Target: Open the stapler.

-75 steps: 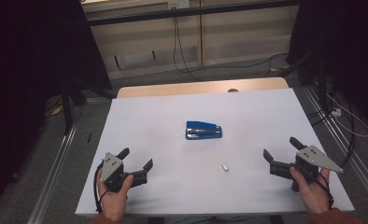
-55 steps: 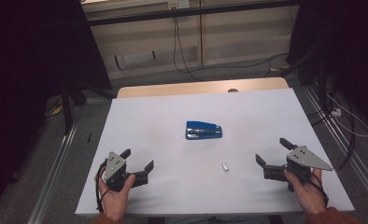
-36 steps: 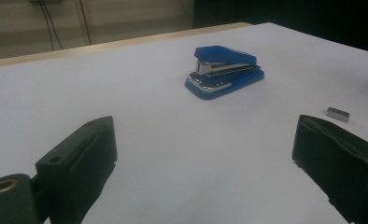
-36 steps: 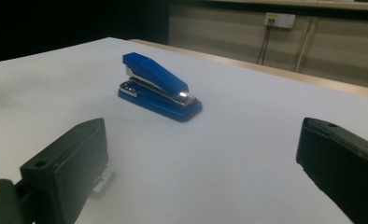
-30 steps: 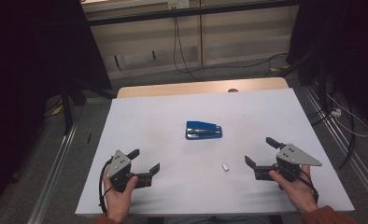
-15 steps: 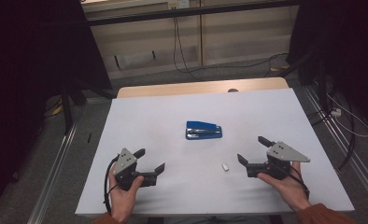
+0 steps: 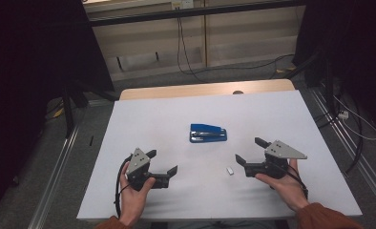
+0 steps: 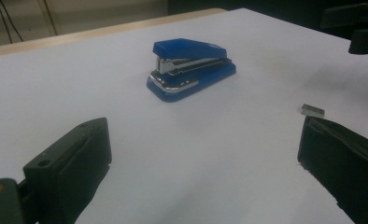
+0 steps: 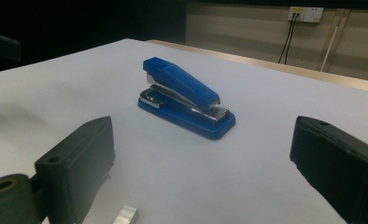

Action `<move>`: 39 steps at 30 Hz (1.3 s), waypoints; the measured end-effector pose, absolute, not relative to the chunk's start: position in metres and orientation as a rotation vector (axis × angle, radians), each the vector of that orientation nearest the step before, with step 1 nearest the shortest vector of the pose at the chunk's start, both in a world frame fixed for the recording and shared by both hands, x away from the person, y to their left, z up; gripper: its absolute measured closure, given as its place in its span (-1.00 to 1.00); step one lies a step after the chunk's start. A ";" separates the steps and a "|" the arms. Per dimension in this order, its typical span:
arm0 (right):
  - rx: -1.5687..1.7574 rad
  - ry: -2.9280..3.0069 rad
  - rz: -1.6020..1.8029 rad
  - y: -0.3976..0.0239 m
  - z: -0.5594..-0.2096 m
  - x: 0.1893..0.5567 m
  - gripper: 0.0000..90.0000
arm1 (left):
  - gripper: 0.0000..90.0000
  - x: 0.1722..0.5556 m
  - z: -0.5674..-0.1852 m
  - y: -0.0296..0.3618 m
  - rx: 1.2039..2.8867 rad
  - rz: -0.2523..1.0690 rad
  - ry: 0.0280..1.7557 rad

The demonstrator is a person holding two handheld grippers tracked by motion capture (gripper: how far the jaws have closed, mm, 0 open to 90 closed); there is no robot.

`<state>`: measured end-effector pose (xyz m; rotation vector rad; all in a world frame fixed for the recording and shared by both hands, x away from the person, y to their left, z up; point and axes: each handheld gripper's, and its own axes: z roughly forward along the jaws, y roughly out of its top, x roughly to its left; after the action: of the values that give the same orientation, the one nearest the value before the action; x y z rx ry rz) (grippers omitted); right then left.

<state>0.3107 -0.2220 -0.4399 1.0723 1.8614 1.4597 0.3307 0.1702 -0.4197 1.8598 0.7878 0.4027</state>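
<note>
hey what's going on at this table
A person holds a gripper in each hand over a white table. Both the left gripper and the right gripper are open and hold nothing, and both point toward a closed blue stapler in the middle of the table. A small strip of staples lies just in front of the right gripper's fingers. Neither thing is being touched.

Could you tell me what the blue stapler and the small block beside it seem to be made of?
Stapler: apparently smooth blue plastic on top and base, evenly coloured with soft sheen; the magazine and front trim reflect like bright metal. Small block: probably a strip of metal staples, grey and shiny, though too small to confirm.
</note>
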 end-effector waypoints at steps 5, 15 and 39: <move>1.054 1.871 1.456 -0.217 -0.440 0.317 -0.84 | -0.88 0.336 -0.420 0.168 1.854 0.376 0.773; 1.027 1.883 1.463 -0.204 -0.439 0.329 -0.83 | -0.85 0.355 -0.416 0.156 1.833 0.358 0.764; 0.977 1.901 1.485 -0.174 -0.423 0.361 -0.74 | -0.88 0.408 -0.403 0.132 1.857 0.397 0.742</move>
<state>0.3609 -0.1738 -0.4231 0.9771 1.9011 1.4847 0.4077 0.1319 -0.4026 1.8566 0.7417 0.3972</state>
